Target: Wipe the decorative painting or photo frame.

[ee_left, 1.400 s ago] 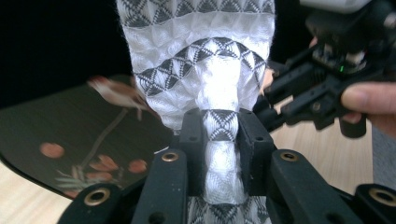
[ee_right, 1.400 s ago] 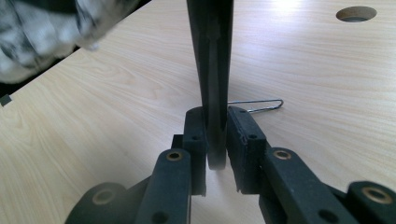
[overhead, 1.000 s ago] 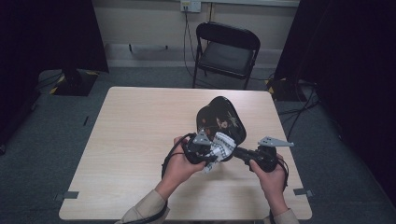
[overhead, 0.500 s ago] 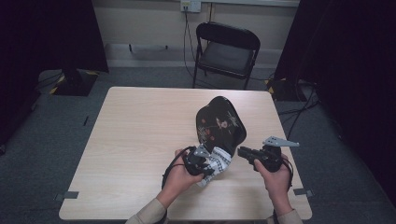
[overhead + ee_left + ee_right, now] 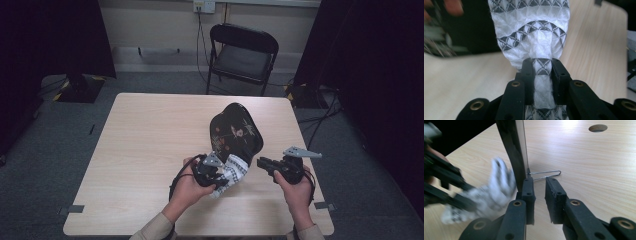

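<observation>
— What is being held by the left gripper [image 5: 542, 68]?

— A white cloth [image 5: 534, 32] patterned with grey triangles is being pinched between its jaws; in the left gripper view the fabric is being squeezed into a narrow band where the two black jaws are pressing on it, and it is fanning out wider beyond them.

— And where is that cloth being kept on the table [image 5: 140, 145]?

— In the high view the cloth [image 5: 231, 172] is being held near the table's front edge, just in front of a black lacquered tray [image 5: 235, 132], with the left gripper [image 5: 210, 172] being gripped by the person's left hand [image 5: 187, 190].

— How is the tray being positioned?

— It is being propped up on edge, its decorated face being turned toward the person. In the right gripper view the black tray [image 5: 512, 150] is seen edge-on, and a thin wire stand [image 5: 546, 173] is lying on the wood behind it, touching its foot.

— Is anything being gripped by the right gripper [image 5: 539, 195]?

— Nothing is being gripped: its jaws are being held slightly apart with bare table showing between them, and its left jaw is sitting just beside the tray's lower edge. Whether it is touching the tray cannot be told.

— Where is it being held?

— In the high view the right gripper [image 5: 265, 165] is being held in the right hand [image 5: 295, 187], just to the right of the cloth.
</observation>
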Motion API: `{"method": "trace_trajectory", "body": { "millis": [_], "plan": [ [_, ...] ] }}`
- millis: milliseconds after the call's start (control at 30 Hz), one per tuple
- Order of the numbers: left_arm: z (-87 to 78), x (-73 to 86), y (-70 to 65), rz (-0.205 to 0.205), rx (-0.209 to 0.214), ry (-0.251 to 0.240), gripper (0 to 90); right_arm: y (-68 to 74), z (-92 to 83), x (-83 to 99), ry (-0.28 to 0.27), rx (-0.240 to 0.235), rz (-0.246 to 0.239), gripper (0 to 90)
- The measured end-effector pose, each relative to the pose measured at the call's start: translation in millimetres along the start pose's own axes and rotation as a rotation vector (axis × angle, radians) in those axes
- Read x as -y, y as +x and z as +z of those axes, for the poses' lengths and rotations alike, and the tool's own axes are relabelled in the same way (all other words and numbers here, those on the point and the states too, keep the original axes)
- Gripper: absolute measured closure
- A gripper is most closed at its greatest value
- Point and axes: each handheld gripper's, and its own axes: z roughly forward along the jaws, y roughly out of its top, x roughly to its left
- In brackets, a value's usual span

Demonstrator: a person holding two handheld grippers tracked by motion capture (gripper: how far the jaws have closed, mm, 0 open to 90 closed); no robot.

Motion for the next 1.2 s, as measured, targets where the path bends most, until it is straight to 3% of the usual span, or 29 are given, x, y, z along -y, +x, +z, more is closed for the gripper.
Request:
{"method": "trace_trajectory", "body": {
  "millis": [133, 333, 467, 567, 900, 1200],
  "plan": [
    [-22.6, -26.3, -2.7, 0.024, -0.014, -0.07, 75.2, 1.0, 3.8, 1.9, 0.017, 0.005, -0.006, 78.1],
    [-44.5, -63.7, -5.6, 0.067, -0.031, -0.128, 75.3, 3.8, 9.0, 3.1, 0.038, 0.008, -0.019, 78.1],
    [-48.6, -84.3, -8.7, 0.092, -0.037, -0.15, 75.2, 6.2, 13.5, 4.4, 0.051, 0.003, -0.026, 78.1],
    [-44.7, -92.7, -10.2, 0.105, -0.035, -0.138, 75.2, 8.0, 15.4, 4.3, 0.055, 0.003, -0.031, 78.1],
    [-27.0, -84.9, -11.6, 0.107, -0.021, -0.098, 75.2, 8.5, 14.7, 3.2, 0.048, -0.003, -0.033, 78.1],
    [-13.4, -57.7, -8.2, 0.081, -0.015, -0.046, 75.1, 9.4, 14.5, 3.0, 0.05, -0.002, -0.033, 78.1]
  ]
}}
